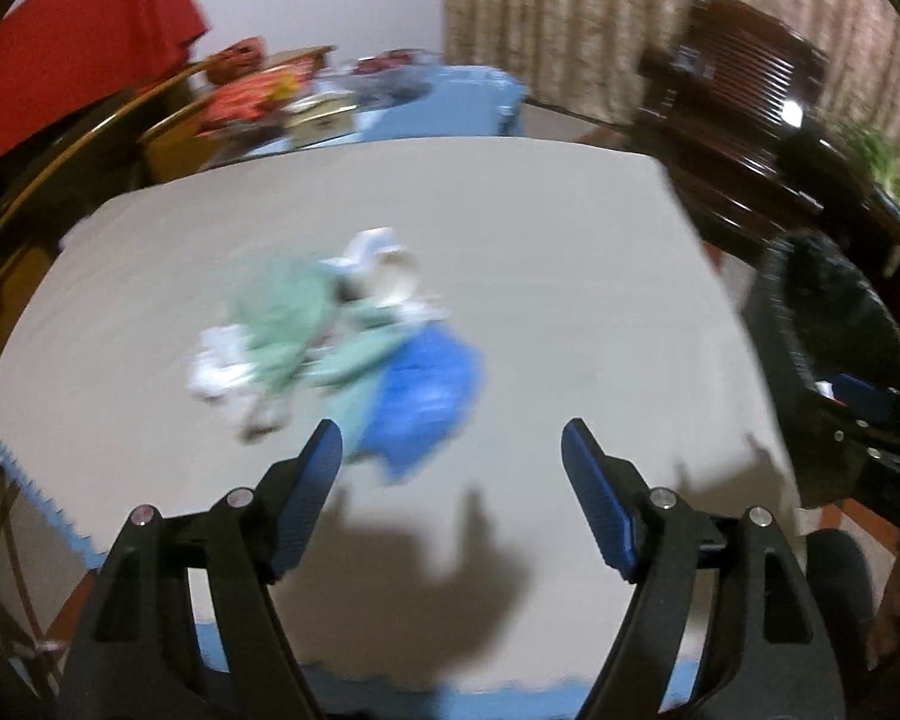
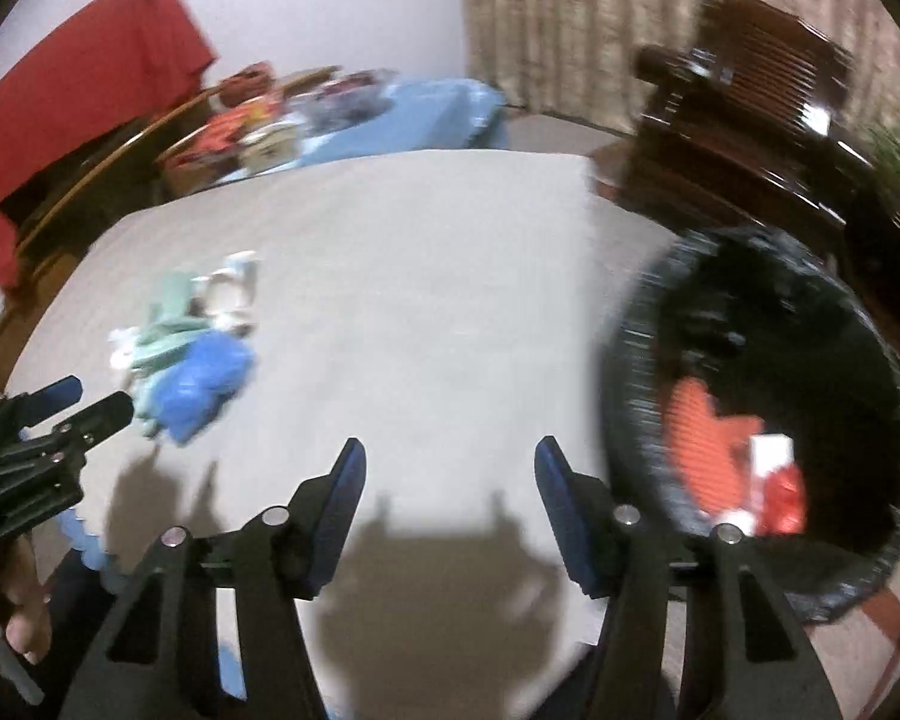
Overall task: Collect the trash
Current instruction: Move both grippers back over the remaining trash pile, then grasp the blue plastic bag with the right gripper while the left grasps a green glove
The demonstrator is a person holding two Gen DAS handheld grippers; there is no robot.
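A pile of trash lies mid-table: a blue wrapper [image 1: 426, 396], green crumpled paper [image 1: 288, 324], white scraps [image 1: 219, 366] and a white cup [image 1: 384, 270]. The pile also shows in the right wrist view [image 2: 204, 372]. My left gripper [image 1: 450, 444] is open and empty, just short of the blue wrapper. My right gripper [image 2: 450, 462] is open and empty above bare table, left of a black-lined bin [image 2: 768, 438] holding red and white trash [image 2: 774, 480]. Both views are motion-blurred.
The grey table [image 1: 570, 276] has a blue foam edge at the front. A dark wooden chair [image 1: 744, 102] stands at the back right. A cluttered blue-covered table [image 1: 450, 102] and red cloth [image 1: 84, 30] are behind. The bin [image 1: 834, 336] sits off the table's right edge.
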